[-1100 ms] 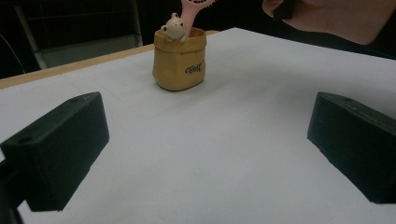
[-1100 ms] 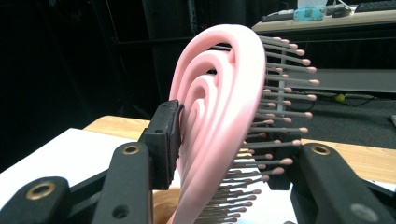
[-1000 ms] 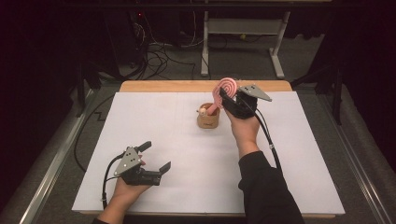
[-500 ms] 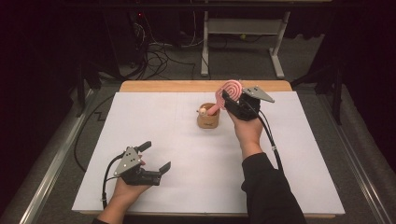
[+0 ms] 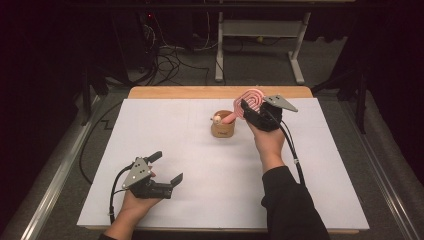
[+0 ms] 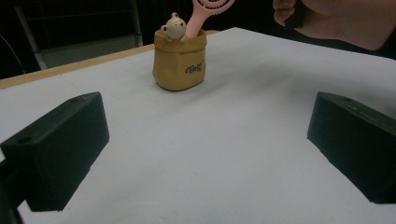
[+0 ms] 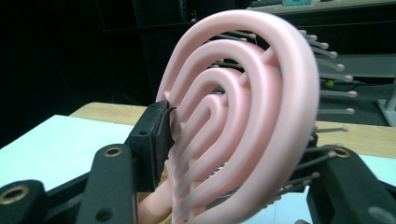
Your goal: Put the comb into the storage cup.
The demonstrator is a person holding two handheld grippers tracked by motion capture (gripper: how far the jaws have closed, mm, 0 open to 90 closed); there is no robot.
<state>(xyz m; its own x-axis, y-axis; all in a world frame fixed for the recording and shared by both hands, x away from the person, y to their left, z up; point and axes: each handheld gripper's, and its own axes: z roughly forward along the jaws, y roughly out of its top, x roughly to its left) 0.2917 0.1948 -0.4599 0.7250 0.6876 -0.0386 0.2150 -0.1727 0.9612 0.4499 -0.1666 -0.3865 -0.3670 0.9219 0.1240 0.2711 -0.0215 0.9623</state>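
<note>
Over at seven o'clock the left tongs point(image 5: 165, 167) rest on the white table point(image 5: 200, 200), jaws spread wide and empty, parked out of the way. Centre table, toward twelve, the little tan holder point(image 5: 223, 128) with its bear figure point(image 6: 173, 27) stands upright. At its one o'clock the right tongs point(image 5: 250, 111) have just been easing apart around the pink hairbrush point(image 5: 249, 100); its handle leans in the holder, so I'd judge a release.
</note>
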